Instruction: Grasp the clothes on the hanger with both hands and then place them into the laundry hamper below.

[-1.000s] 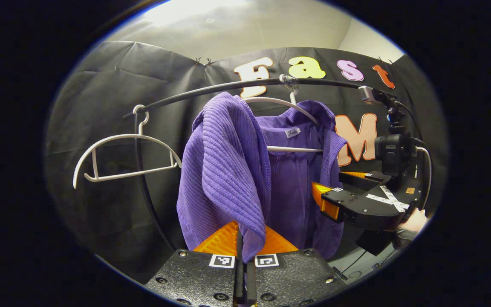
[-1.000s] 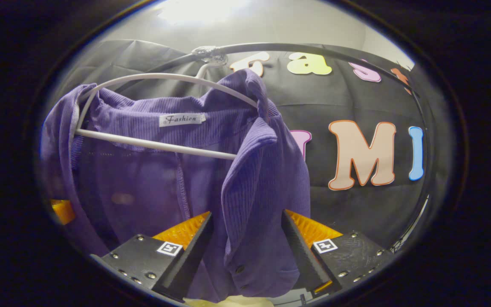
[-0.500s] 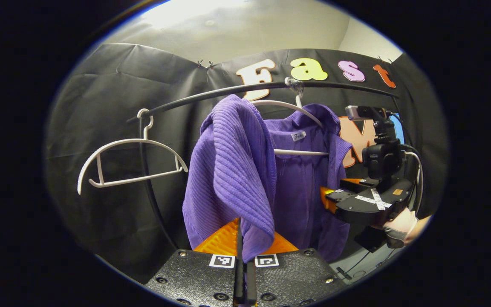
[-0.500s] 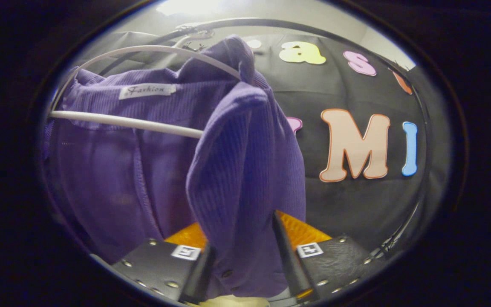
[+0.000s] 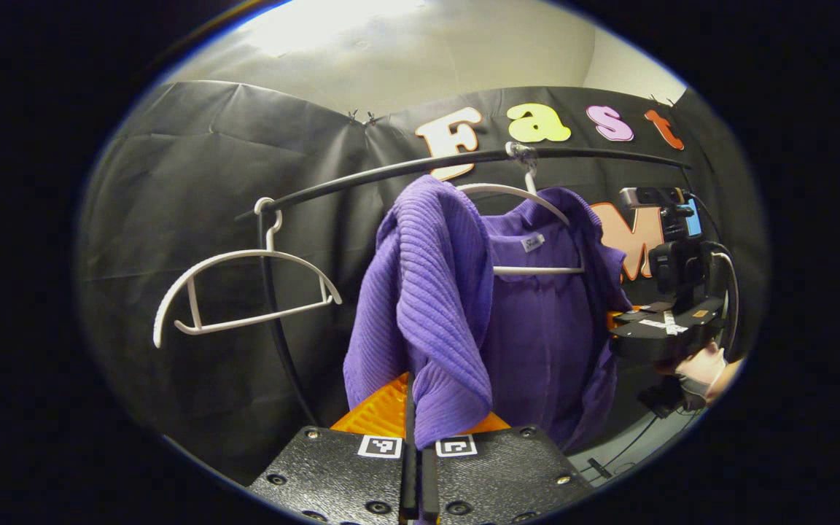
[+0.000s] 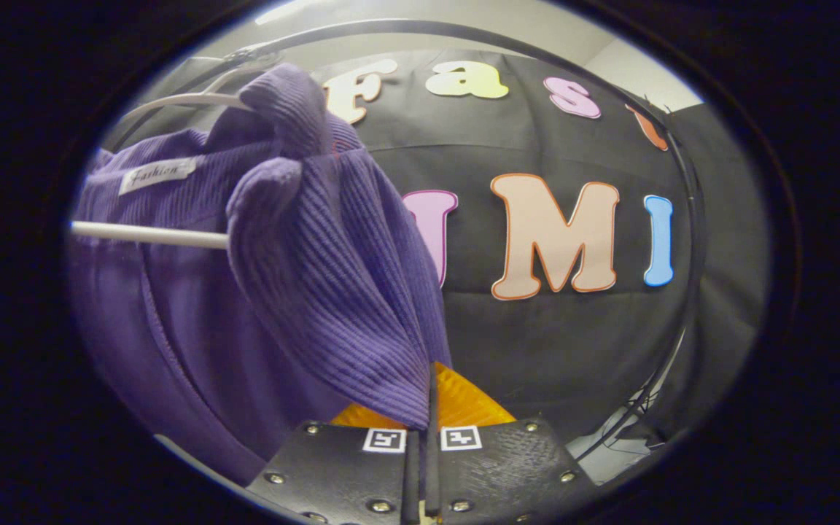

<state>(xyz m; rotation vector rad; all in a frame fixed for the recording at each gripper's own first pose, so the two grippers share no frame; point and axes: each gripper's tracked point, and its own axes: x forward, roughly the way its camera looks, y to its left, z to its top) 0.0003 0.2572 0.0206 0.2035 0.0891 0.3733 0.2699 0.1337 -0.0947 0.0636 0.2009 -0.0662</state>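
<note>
A purple ribbed shirt (image 5: 434, 292) hangs on a white hanger (image 5: 515, 193) from a black curved rail (image 5: 391, 166). My left gripper (image 5: 413, 430) is shut on the shirt's left front edge, the cloth pinched between its fingers. In the right gripper view the same purple shirt (image 6: 318, 248) drapes from its white hanger (image 6: 150, 235), and my right gripper (image 6: 424, 430) is shut on its right front edge. From the left gripper view, the right gripper (image 5: 664, 332) shows at the shirt's far side, held by a hand (image 5: 704, 364).
An empty white hanger (image 5: 241, 292) hangs on the rail's left end, beside the black upright post (image 5: 278, 321). Black cloth wall (image 6: 573, 343) stands close behind the rail. A strip of pale floor with cables (image 5: 624, 452) lies low on the right.
My right gripper went from open around the shirt's right edge to shut on it. The left gripper stayed shut on the left edge. The shirt shifted sideways in both views.
</note>
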